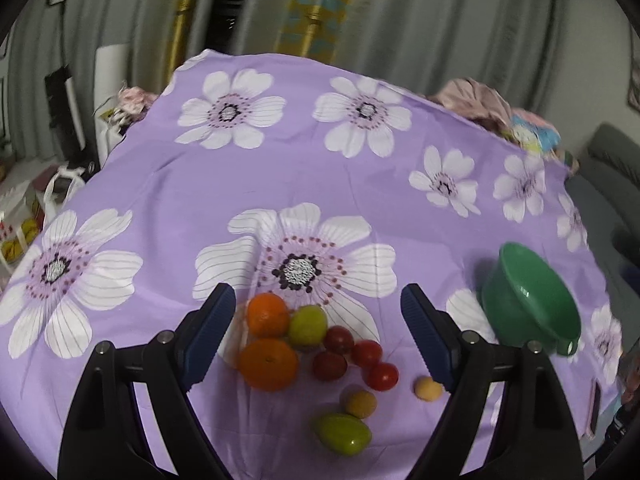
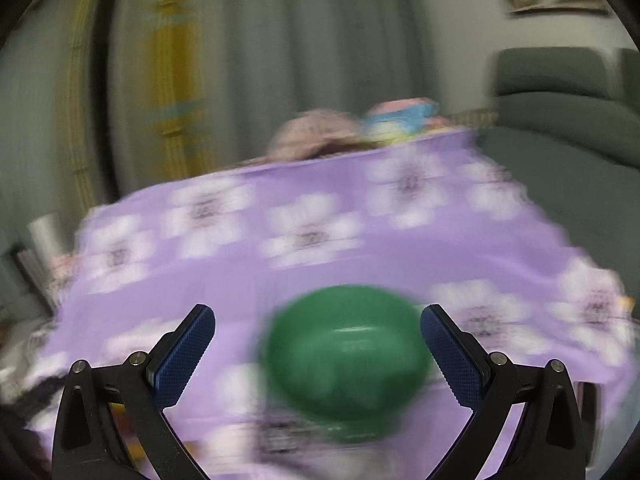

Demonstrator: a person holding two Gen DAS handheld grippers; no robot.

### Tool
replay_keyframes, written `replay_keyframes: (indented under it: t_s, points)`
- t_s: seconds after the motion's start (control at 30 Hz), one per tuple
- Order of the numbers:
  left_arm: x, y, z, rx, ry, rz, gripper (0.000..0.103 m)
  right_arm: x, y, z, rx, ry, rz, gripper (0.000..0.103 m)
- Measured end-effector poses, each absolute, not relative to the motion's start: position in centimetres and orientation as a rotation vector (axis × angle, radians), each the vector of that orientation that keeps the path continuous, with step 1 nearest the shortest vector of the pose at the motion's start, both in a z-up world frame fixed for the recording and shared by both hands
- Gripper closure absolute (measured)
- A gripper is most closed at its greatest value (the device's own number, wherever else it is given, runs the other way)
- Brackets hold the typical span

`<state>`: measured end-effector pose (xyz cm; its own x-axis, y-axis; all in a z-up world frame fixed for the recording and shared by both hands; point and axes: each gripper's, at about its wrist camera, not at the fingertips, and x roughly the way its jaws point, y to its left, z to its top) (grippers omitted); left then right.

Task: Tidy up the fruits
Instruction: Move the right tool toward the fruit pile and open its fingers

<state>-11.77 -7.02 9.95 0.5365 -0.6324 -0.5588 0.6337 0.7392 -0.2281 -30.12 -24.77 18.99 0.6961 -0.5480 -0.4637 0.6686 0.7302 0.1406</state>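
Looking along your left gripper (image 1: 318, 312), you see the fruits gathered on the table just ahead, framed by its jaws, which stand wide apart and grasp nothing. Two oranges (image 1: 267, 364) sit at the left of the cluster, one behind the other and touching. A green fruit (image 1: 308, 325) leans against them, and four dark red tomatoes (image 1: 366, 353) bunch up to its right. Nearer to you lie a second green fruit (image 1: 343, 434), egg-shaped and glossy, and a small yellow fruit (image 1: 361, 403) touching it; another small yellow one (image 1: 428, 388) lies apart, just beside the right jaw. A green bowl (image 1: 528, 302) stands to the right of the fruits, well clear of them.

Your right gripper (image 2: 318, 330) also has its jaws released, with the same bowl seen blurred between them but not touched.

A purple cloth (image 1: 320, 184) printed with large white flowers covers the table. Behind it hang grey curtains (image 1: 420, 16) with a yellow patterned strip, and a grey sofa (image 2: 568, 96) stands to the right.
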Motion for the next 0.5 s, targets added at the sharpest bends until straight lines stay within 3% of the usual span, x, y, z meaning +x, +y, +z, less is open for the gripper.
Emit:
replay_keyframes:
  t_s: [0.2, 0.4, 0.47, 0.5]
  points:
    - [-11.0, -7.2, 9.0, -0.01, 0.73, -0.758, 0.019, -21.7, -23.1, 16.7, 0.357, 0.6, -0.431, 0.001]
    - [-10.5, -7.0, 8.2, -0.018, 0.783, -0.737, 0.023, -20.0, -23.3, 13.7, 0.395, 0.667, -0.418, 0.001]
    - [-10.5, -7.1, 8.2, -0.023, 0.796, -0.746, 0.026, -20.3, -23.2, 13.6, 0.432, 0.676, -0.416, 0.011]
    - [-10.5, -7.0, 8.0, -0.025, 0.805, -0.75, 0.029, -20.5, -23.4, 13.3, 0.452, 0.679, -0.42, 0.021]
